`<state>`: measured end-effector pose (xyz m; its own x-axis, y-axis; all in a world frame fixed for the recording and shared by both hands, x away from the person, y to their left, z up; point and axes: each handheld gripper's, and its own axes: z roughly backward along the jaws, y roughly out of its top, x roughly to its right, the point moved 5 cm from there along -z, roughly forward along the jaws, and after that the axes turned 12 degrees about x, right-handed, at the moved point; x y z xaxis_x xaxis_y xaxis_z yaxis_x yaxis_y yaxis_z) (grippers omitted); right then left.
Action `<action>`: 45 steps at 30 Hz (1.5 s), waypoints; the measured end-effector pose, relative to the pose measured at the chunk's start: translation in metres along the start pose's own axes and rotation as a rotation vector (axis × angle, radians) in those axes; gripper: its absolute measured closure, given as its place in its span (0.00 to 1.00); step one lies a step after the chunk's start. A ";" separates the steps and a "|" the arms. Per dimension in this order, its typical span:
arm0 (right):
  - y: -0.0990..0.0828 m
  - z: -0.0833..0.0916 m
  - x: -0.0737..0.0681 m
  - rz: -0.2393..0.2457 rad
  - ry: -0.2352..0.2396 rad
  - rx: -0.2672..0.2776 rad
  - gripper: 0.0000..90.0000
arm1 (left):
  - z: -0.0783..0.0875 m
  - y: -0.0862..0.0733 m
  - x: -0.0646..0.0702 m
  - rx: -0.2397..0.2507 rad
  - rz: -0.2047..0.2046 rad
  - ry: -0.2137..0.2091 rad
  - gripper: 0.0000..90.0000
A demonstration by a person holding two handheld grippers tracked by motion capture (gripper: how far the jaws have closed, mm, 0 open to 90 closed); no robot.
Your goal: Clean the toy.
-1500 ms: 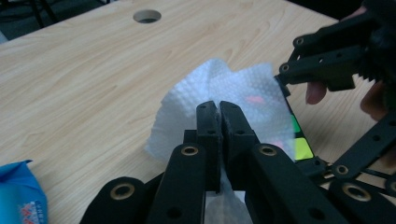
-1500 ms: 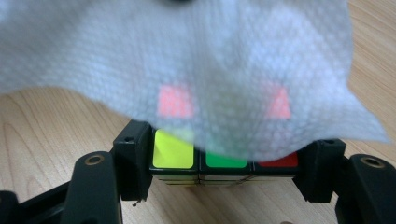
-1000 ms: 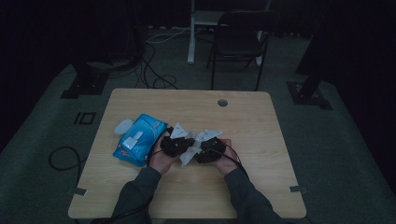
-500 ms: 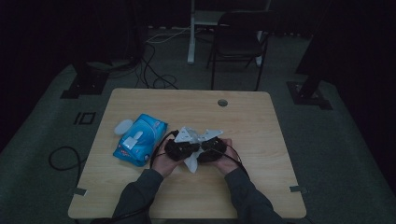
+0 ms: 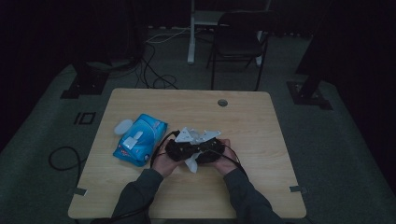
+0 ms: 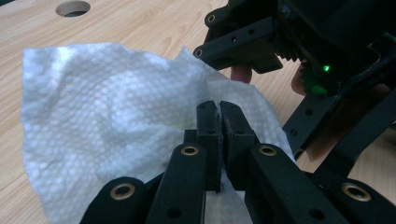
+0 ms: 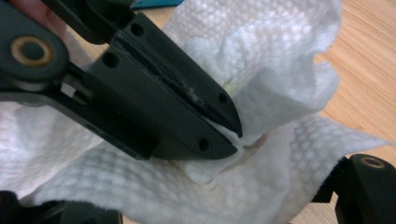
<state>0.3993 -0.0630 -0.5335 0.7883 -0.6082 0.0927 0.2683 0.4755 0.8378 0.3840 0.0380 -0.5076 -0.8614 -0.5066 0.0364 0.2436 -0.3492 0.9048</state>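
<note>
Both grippers have drawn nearer together, left gripper (image 5: 181, 150) and right gripper (image 5: 208, 151) each clamped on the white wipe (image 6: 107, 116). Left of them lies a blue wipes pack (image 5: 140, 145) on the table (image 5: 261, 186), its contents hidden.

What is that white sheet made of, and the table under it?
The white sheet looks like soft embossed paper or nonwoven wipe cloth: matte, dimpled all over, crumpling in loose folds. The table looks like pale wood or wood-look laminate: fine straight grain lines, smooth low-sheen top. Which of the two, the look leaves open.

The tissue (image 6: 107, 116) was white with a fine dotted embossing, the wipes packet (image 5: 140, 145) blue, the table (image 5: 261, 121) pale wood-grained, both grippers black.
</note>
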 end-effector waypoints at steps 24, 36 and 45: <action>0.003 0.003 -0.005 0.026 0.032 0.018 0.38 | 0.013 -0.005 -0.039 0.033 0.059 0.160 0.98; 0.003 0.000 -0.005 0.018 0.025 0.011 0.38 | 0.004 0.000 -0.017 0.022 0.021 0.056 0.98; 0.003 -0.001 -0.006 0.028 0.023 0.016 0.38 | -0.004 0.005 -0.006 0.013 -0.013 -0.004 0.98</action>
<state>0.3961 -0.0577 -0.5319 0.8080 -0.5799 0.1043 0.2368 0.4816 0.8438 0.3925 0.0361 -0.5046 -0.8662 -0.4990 0.0260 0.2263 -0.3452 0.9108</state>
